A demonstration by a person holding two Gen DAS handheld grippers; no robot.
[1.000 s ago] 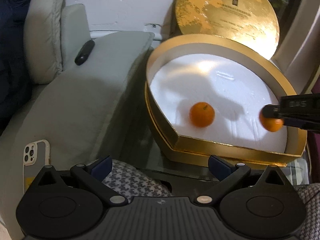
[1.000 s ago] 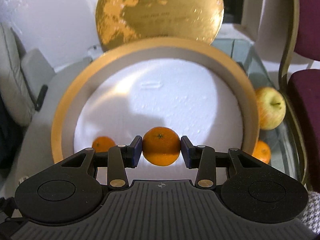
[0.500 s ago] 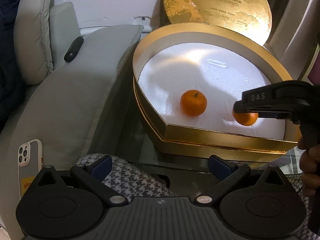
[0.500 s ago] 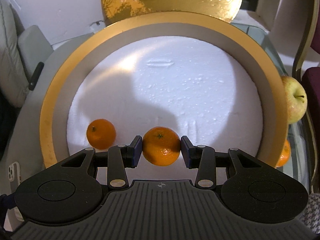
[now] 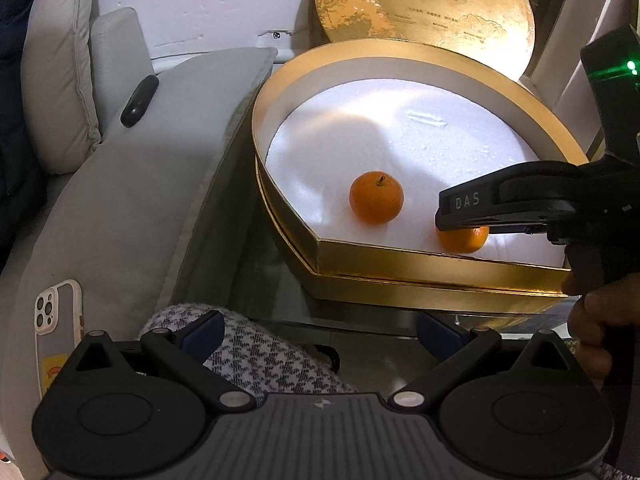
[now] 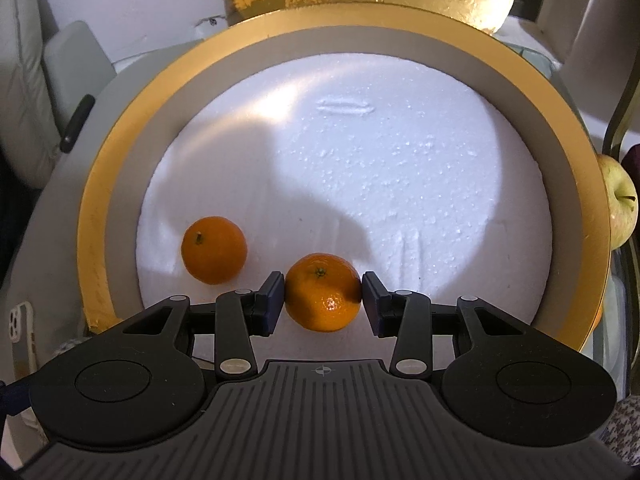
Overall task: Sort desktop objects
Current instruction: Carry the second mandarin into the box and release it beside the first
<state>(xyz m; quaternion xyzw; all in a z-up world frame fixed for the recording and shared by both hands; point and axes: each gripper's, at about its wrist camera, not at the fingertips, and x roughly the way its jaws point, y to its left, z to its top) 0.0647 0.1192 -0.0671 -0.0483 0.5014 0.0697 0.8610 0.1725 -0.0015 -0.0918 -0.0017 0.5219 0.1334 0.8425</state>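
Observation:
A round gold box [image 6: 120, 200] lined with white foam lies in front of both grippers. My right gripper [image 6: 323, 302] is low inside it near the front rim. Its jaws are opening, though the pads still touch a mandarin [image 6: 320, 292] that sits at foam level. In the left wrist view that gripper [image 5: 452, 220] comes in from the right over the same mandarin [image 5: 466, 240]. A second mandarin [image 6: 214, 250] lies loose on the foam just to its left. My left gripper [image 5: 318, 332] stands wide open and empty in front of the box [image 5: 400, 260].
The gold lid [image 5: 424, 12] leans upright behind the box. A yellow-green apple [image 6: 620, 200] sits outside the right rim. A grey sofa arm bears a phone [image 5: 56, 320] and a black remote [image 5: 140, 100]. A person's hand [image 5: 596, 320] holds the right gripper.
My right gripper has sunk into the box with the mandarin, bringing it down to the foam beside the loose one. The left gripper has stayed open and almost still.

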